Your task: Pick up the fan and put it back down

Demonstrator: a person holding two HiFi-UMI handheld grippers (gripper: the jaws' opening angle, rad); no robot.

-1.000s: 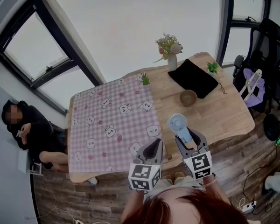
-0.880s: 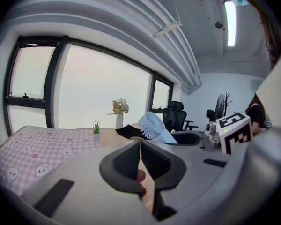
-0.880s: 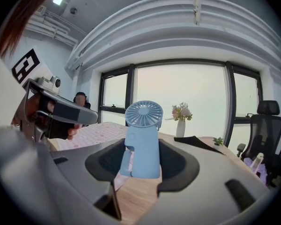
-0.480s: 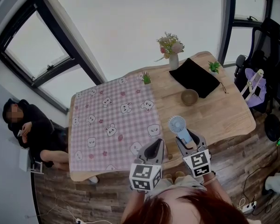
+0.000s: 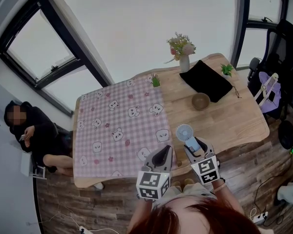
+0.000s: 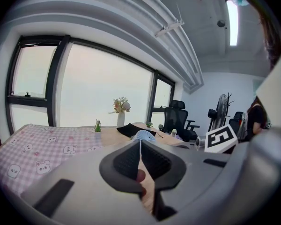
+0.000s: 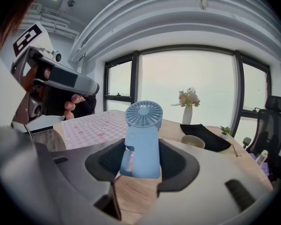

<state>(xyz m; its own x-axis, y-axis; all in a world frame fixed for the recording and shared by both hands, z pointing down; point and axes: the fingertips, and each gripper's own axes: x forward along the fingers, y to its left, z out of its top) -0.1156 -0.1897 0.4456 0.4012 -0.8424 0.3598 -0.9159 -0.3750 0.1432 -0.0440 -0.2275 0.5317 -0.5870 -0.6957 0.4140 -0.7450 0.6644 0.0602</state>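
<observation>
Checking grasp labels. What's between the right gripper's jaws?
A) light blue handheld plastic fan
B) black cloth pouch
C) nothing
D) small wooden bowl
A: in the right gripper view the light blue handheld plastic fan stands upright between the pads of the right gripper, which close on its handle.

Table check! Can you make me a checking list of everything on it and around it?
Surface: wooden table, a pink checked tablecloth over its left part.
Job's things: blue fan, upright near the front edge; base contact with the table can't be told.
Clutter: flower vase, black cloth, bowl, two small plants.
Grippers: right gripper closed on the fan's handle; left gripper shut, nothing in it.
Cables: thin cable on the floor at right.
Surroundings: big windows, office chair, seated person at left.
</observation>
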